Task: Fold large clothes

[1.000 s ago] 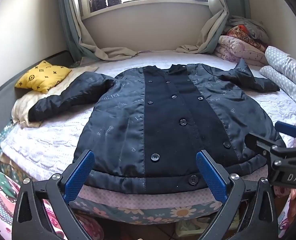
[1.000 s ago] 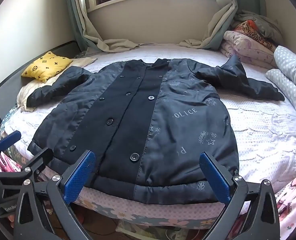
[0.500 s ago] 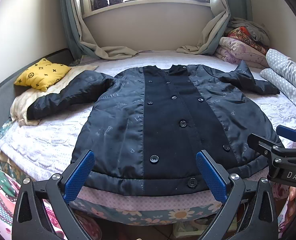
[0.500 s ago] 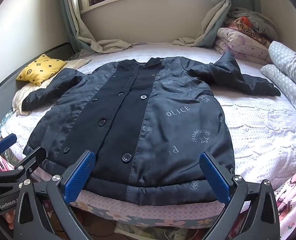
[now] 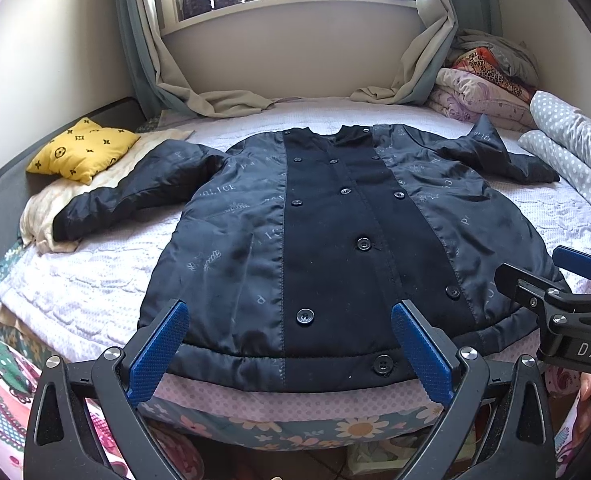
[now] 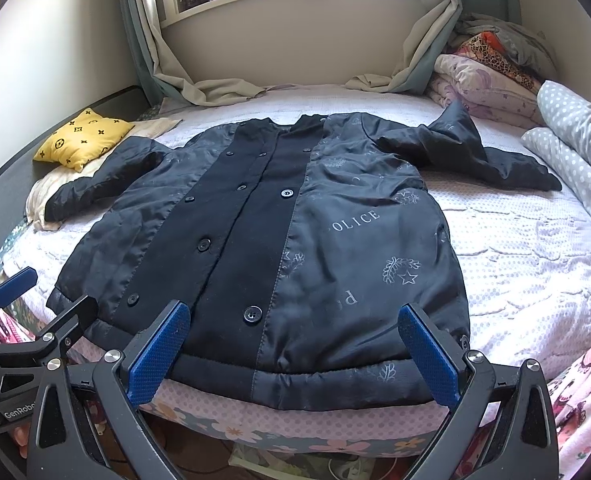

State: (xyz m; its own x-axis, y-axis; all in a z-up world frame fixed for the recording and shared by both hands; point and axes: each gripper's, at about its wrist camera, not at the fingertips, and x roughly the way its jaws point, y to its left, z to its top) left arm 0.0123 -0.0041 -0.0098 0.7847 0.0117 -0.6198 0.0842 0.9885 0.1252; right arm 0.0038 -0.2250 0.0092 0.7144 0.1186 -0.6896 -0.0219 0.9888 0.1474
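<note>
A large dark navy coat [image 5: 327, 240] [image 6: 295, 248] with black buttons lies spread front-up on the bed, its hem at the near edge and both sleeves stretched out sideways. My left gripper [image 5: 289, 346] hovers just short of the hem's left half, open, nothing between its blue pads. My right gripper [image 6: 293, 350] hangs before the hem's right half, open and empty as well. Each gripper shows at the other view's side, the right gripper [image 5: 543, 268] in the left wrist view and the left gripper [image 6: 47, 292] in the right wrist view.
The coat rests on a white quilted bed cover [image 5: 95, 280]. A yellow patterned pillow [image 5: 81, 152] sits at the left, over a cream pillow. Folded blankets [image 5: 491, 80] and dotted grey bedding [image 5: 575, 148] pile up at the right. Curtains [image 5: 215, 96] drape onto the bed's far end below the window.
Both grippers have drifted slightly nearer the coat's hem, so the coat looks a bit larger. Jaws stayed wide and the coat has not moved.
</note>
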